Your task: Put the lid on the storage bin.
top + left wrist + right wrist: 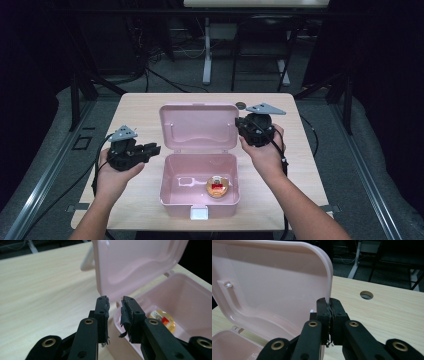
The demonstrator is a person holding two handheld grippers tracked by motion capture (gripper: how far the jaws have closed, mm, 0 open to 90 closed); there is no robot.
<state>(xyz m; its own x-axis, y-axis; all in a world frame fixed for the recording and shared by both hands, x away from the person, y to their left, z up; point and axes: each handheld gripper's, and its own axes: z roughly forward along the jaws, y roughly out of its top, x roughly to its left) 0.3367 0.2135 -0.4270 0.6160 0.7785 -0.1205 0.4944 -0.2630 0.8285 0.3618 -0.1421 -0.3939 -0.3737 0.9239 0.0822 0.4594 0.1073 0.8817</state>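
Note:
An open pink plastic box [167,176] stands mid-table, its lid [197,127] raised upright at the back. A round orange-and-red packet [218,186] lies on the box floor at the right; the left gripper view shows it too [163,319]. My right gripper [239,131] is shut on the lid's right edge, and in the right gripper view its pads [330,305] pinch the rim of the lid [269,285]. My left gripper [156,148] hovers just left of the box, jaws open with nothing between them [115,307].
The wooden table [140,110] has a cable hole [241,105] behind the lid's right corner. A white latch [199,214] sticks out from the box's front wall. Dark floor, cables and stand legs lie beyond the table's far edge.

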